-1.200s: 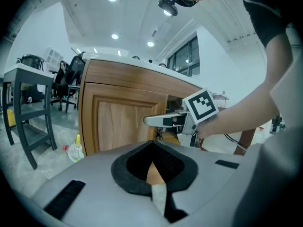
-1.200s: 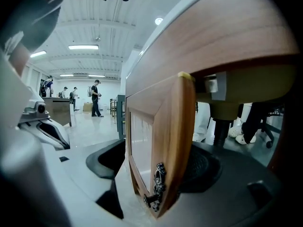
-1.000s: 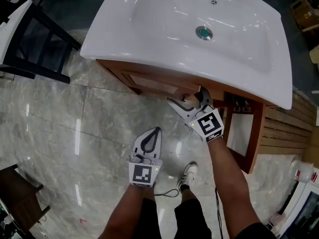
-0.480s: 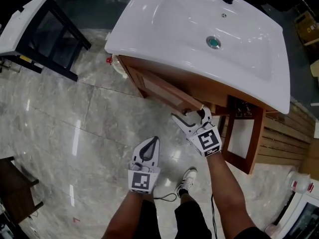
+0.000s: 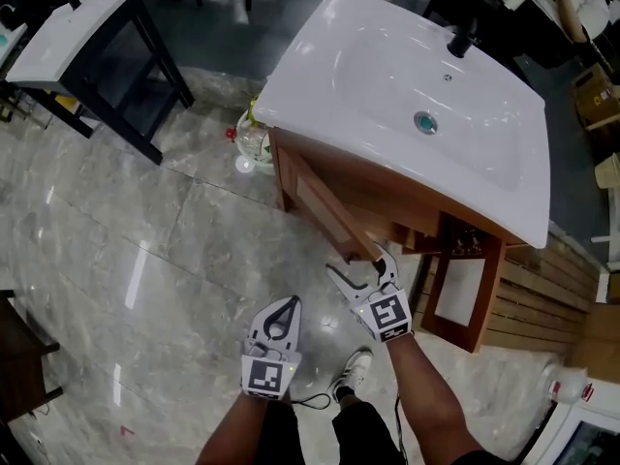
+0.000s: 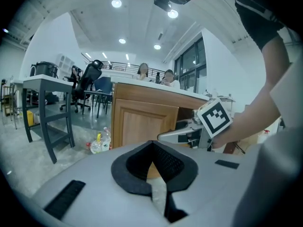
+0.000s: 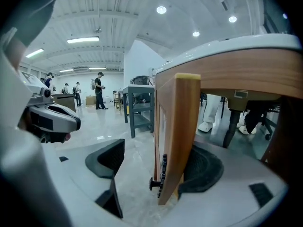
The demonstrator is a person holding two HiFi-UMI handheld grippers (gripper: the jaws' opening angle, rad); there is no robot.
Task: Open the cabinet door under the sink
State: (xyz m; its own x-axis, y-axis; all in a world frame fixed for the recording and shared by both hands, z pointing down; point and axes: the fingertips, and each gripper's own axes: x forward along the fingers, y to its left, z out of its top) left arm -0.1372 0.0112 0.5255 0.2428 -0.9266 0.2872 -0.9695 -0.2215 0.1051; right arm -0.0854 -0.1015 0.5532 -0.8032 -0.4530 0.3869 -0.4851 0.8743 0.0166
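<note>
A white sink point(image 5: 387, 76) tops a wooden cabinet. Its left door point(image 5: 325, 211) stands swung out towards me. My right gripper point(image 5: 356, 264) is open at the door's free edge. In the right gripper view the door point(image 7: 182, 126) stands between the jaws against the right pad, the left pad is well clear of it, and a small dark knob point(image 7: 155, 184) shows on its face. My left gripper point(image 5: 288, 301) hangs low over the floor, shut on nothing. The left gripper view shows its tips point(image 6: 152, 145) meeting, with the door point(image 6: 142, 124) and right gripper point(image 6: 189, 134) beyond.
A black-framed stand with a white top point(image 5: 87, 37) is at the far left. A plastic bottle point(image 5: 250, 143) lies on the floor by the cabinet's left corner. A second door point(image 5: 465, 289) hangs open at the right, beside wooden slats point(image 5: 538, 308). My shoe point(image 5: 351, 368) is below the grippers.
The left door has swung further out from the cabinet, and the right gripper has come back towards me with it. The left gripper has stayed shut and low.
</note>
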